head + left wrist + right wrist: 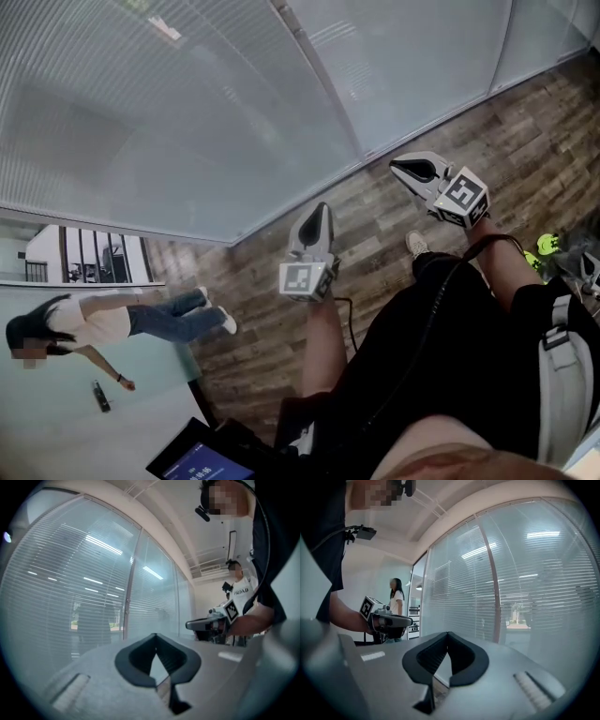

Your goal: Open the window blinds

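Here, the blinds (187, 112) fill most of what we see: pale horizontal slats hang lowered across the tall glass panels, with a slim post (319, 70) between two of them. In the gripper views the same slats (70, 597) (543, 583) run across the whole wall, and dim outdoor shapes show through them. Below the wall lies a dark wood-plank floor (525, 122). A person (112, 323) in a white top and jeans stands off to the left, well apart from us. We hold both grippers level in front of the blinds, and neither touches them. The left gripper (321, 211) points at the foot of the wall; its own view shows the fingers (140, 656) closed tip to tip with nothing between them. The right gripper (397, 169) is off to the right and likewise near the wall; its fingers (431, 656) are also closed and empty. Each gripper shows in the other's view, beside the glass (190, 624) (410, 619). A marker cube sits on the back of each one (305, 278) (464, 197).
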Demonstrator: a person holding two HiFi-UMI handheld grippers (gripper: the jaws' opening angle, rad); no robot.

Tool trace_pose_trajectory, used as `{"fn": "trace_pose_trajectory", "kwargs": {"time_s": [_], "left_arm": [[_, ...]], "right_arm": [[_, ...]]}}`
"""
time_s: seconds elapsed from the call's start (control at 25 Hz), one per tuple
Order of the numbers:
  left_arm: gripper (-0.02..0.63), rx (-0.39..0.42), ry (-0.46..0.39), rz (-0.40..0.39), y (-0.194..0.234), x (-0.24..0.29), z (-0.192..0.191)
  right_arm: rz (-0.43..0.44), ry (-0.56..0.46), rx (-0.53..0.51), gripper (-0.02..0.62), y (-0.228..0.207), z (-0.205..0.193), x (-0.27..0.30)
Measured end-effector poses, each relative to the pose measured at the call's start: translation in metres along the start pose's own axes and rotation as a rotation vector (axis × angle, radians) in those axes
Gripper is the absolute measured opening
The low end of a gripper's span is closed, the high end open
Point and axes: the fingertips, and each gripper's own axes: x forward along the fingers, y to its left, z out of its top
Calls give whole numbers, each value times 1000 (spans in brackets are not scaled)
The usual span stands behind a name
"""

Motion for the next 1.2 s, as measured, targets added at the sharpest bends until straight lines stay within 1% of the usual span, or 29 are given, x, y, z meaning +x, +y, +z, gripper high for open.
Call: {"fn": "trace_pose_trajectory", "kwargs": {"time_s": [0.12, 0.28, 0.44, 0.56, 0.68, 0.76, 0.92, 1.04, 1.2], "left_arm": [[2, 16, -14, 12, 5, 19, 12], [2, 0, 15, 44, 25, 45, 11], [3, 23, 18, 62, 30, 67, 14], [2, 31, 24, 78, 33, 81, 17], [2, 39, 20, 91, 37, 92, 24], [3, 51, 20, 94, 42, 96, 22], [3, 56, 53, 136, 43, 110, 31], [3, 84, 28, 114, 45, 121, 31], [2, 102, 33, 110, 45, 136, 34]], "right_arm": [[16, -6, -6, 6, -17, 4, 11], [36, -10, 0, 6, -47, 10, 32], [58, -24, -2, 6, -71, 15, 41], [72, -37, 19, 6, -88, 21, 45], [93, -36, 7, 6, -97, 25, 51], [105, -39, 2, 6, -100, 27, 56], [114, -63, 1, 6, -115, 28, 61], [117, -75, 6, 6, -128, 31, 63], [117, -83, 8, 6, -143, 31, 64]]}}
